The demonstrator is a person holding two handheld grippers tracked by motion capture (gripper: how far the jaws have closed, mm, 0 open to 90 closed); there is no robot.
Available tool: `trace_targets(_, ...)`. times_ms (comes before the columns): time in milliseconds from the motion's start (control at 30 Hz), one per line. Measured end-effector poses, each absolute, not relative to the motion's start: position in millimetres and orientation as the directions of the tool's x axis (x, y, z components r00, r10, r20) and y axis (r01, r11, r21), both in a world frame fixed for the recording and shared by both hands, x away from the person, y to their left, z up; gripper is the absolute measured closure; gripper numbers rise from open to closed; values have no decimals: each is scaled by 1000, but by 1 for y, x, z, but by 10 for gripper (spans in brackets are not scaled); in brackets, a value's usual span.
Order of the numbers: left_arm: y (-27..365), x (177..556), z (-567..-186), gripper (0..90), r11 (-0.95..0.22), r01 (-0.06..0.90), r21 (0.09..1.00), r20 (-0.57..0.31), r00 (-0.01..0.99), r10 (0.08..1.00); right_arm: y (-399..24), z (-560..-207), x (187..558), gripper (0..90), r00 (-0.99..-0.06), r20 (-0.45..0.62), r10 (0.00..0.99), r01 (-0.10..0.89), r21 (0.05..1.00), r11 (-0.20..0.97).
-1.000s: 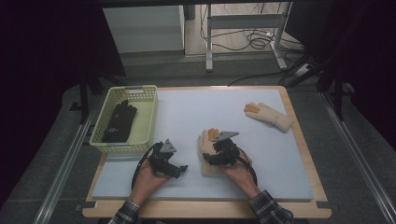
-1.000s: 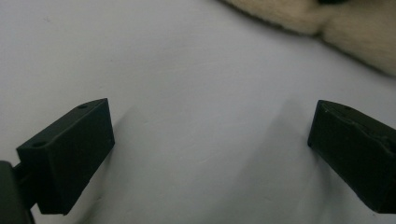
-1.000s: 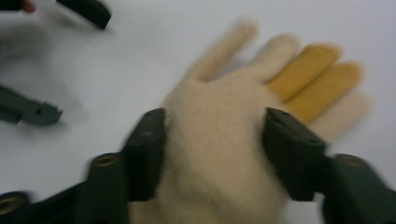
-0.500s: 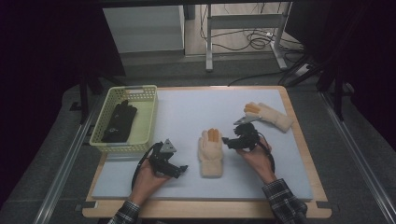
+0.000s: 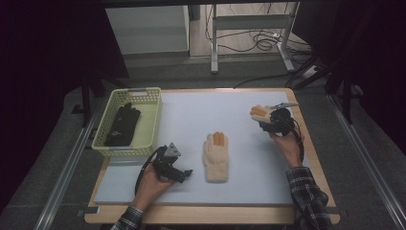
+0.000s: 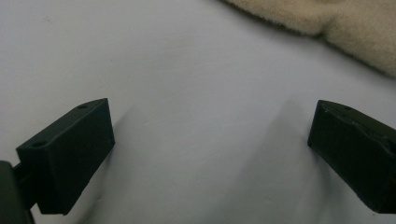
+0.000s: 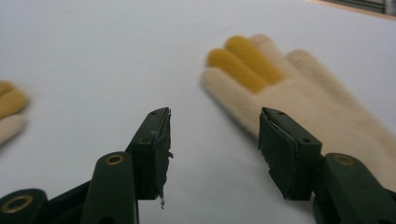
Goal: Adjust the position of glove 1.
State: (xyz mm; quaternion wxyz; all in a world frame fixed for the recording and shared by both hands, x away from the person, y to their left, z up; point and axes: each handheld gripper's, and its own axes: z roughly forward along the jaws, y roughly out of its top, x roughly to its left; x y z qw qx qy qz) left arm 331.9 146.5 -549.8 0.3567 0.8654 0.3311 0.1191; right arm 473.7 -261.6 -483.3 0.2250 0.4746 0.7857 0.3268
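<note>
A cream glove with orange fingertips lies flat mid-table, and its fuzzy edge runs along the top right of the left gripper view. A second matching glove lies at the far right; in the right gripper view this glove spreads just beyond the right jaw. My right gripper hovers at it, open. Its jaws have just been closing, with bare table and the glove's edge between them and nothing pressed. My left gripper rests low on the table left of the middle glove, jaws wide open over bare surface.
A pale green basket stands at the left with a black glove inside. The white table top ends in a wooden rim. The middle glove's fingertips show at the left edge of the right gripper view.
My right gripper has moved from the middle glove away to the right, up to the second glove, and its jaws have narrowed. The left gripper has stayed put.
</note>
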Motion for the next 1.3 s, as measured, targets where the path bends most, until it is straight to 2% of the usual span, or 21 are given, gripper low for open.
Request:
trace_targets(233,147,332,-550,6,-525,488,697,-31,752,658,-279,-493,493,418,-394,-94,914,614,714,338)
trace_targets(367,147,332,-550,6,-526,488,696,-30,752,658,-284,-499,496,445,-374,-111,921,612,716,335)
trace_targets(400,147,332,-550,6,-526,488,697,-30,752,658,-283,-504,497,500,-359,-185,915,609,697,380)
trace_targets(433,147,332,-550,6,-526,488,697,-30,752,658,-283,-504,497,500,-359,-185,915,609,697,380)
trace_targets(467,147,332,-550,6,-526,488,697,-30,752,658,-282,-509,497,580,-345,-251,904,601,681,418)
trace_targets(533,147,332,-550,6,-526,488,697,-31,752,658,-282,-510,497,612,-335,-263,905,600,681,420)
trace_targets(633,147,332,-550,6,-525,489,697,-31,752,658,-284,-506,497,688,-319,-239,917,613,686,392)
trace_targets(767,147,332,-550,6,-525,489,697,-31,752,658,-283,-500,492,715,-328,-224,918,613,689,387)
trace_targets(1000,146,332,-550,6,-522,491,697,-33,750,660,-282,-482,471,720,-357,-117,927,596,736,322)
trace_targets(1300,146,332,-550,6,-526,489,696,-30,752,659,-252,-448,416,741,-463,-126,877,543,742,393)
